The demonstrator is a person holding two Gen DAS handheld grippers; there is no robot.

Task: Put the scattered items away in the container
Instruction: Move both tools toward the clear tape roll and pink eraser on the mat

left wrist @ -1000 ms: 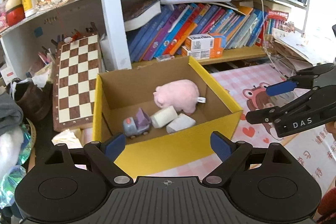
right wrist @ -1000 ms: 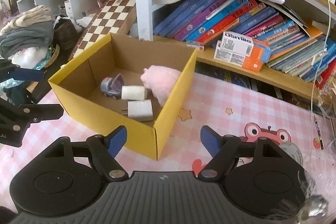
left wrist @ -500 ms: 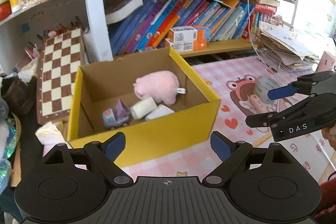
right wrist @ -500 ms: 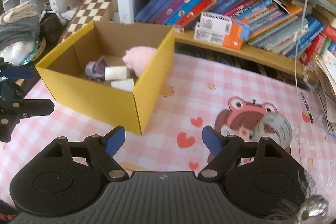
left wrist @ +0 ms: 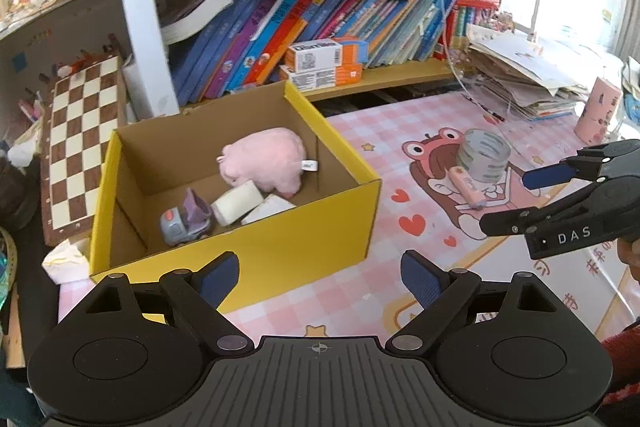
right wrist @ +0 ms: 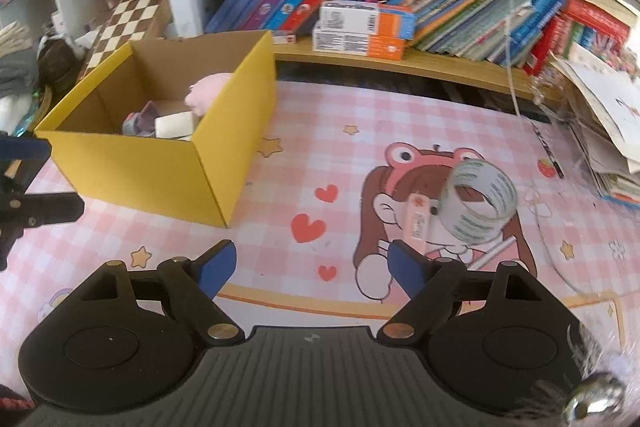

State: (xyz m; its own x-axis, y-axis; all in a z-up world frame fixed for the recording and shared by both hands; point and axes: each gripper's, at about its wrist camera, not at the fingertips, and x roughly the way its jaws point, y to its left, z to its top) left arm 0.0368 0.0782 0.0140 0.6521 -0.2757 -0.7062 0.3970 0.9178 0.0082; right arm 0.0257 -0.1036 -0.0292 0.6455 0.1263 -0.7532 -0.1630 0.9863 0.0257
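A yellow cardboard box (left wrist: pixel 280 251) (right wrist: pixel 168 163) stands on the pink mat, holding a pink plush pig (left wrist: pixel 264 159), a small toy truck (left wrist: pixel 184 223) and two white blocks (left wrist: pixel 236 203). To its right on the mat lie a grey tape roll (left wrist: pixel 482 155) (right wrist: pixel 480 203) and a pink stick-shaped item (left wrist: pixel 466 187) (right wrist: pixel 418 223) beside it. My left gripper (left wrist: pixel 320 275) is open and empty, in front of the box. My right gripper (right wrist: pixel 312 263) is empty, its jaws opening, just short of the pink item; it also shows in the left wrist view (left wrist: pixel 516 199).
A bookshelf (left wrist: pixel 320 27) full of leaning books runs behind the mat. A chessboard (left wrist: pixel 80 143) leans at the left of the box. A paper pile (left wrist: pixel 520 83) and a pink cup (left wrist: pixel 598 115) sit at the right. Crumpled tissue (left wrist: pixel 66 259) lies by the box's left corner.
Both grippers have shifted right, away from the box, which slid left in both views. The tape roll and pink item have come into view. The right jaws have widened slightly.
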